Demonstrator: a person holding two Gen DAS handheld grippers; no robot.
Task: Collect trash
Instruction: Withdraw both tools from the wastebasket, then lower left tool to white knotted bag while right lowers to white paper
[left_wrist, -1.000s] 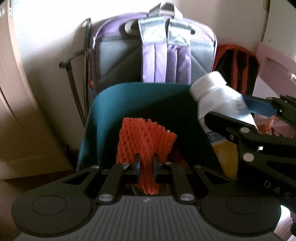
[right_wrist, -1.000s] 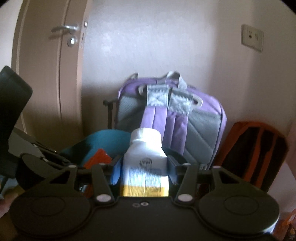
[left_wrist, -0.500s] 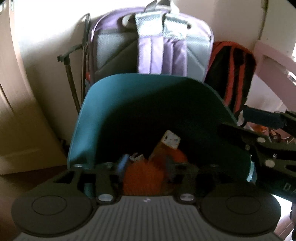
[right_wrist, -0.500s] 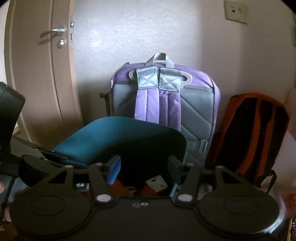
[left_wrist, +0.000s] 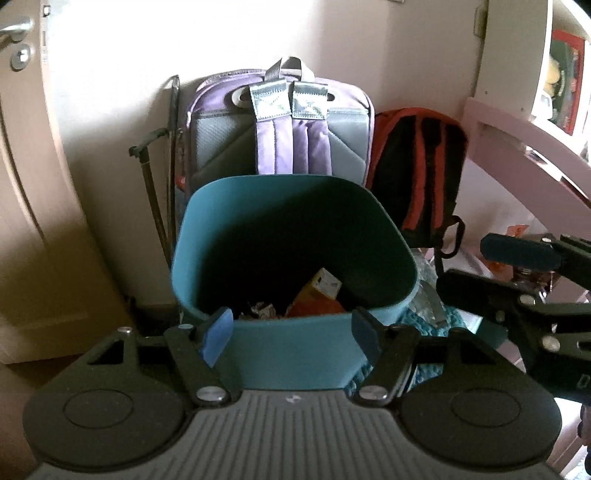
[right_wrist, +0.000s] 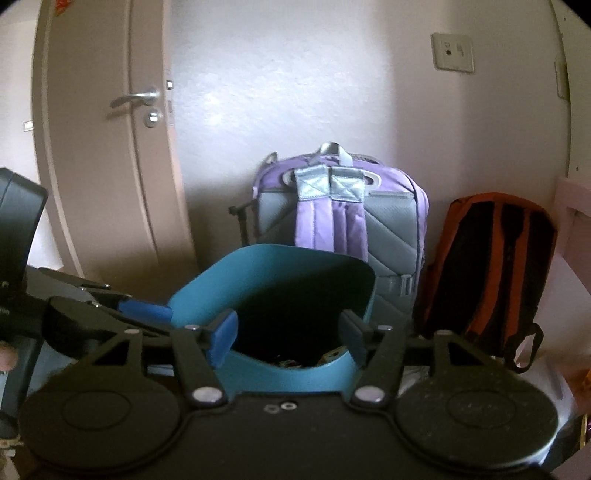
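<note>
A door (right_wrist: 103, 155) with a metal handle is noted at the far left, against a pale wall.

The left gripper (left_wrist: 291, 338) is seen with its fingers (left_wrist: 218, 334) spread wide and empty; nothing is pinched or touched by the pads. A teal trash bin (left_wrist: 295, 354) stands directly ahead of and just below them, its near rim lying between the two fingers in the left wrist view. Inside the bin, collected trash (left_wrist: 314, 299) is visible: an orange carton-like item with a pale end and some crumpled wrappers, lying at the bottom towards the near right wall.

The right gripper (right_wrist: 288, 338) is likewise found open, fingers (right_wrist: 221, 338) apart and holding nothing, with the same bin just ahead and slightly left of its centre. Both grippers are judged about equally near the bin, the left being more squarely over its mouth.

Behind the bin, a purple backpack (left_wrist: 284, 136) leans upright against the wall; to its right an orange-and-black backpack (left_wrist: 417, 166) is set.

No further loose trash can be identified with certainty; the next item is judged to lie outside these views.
</note>
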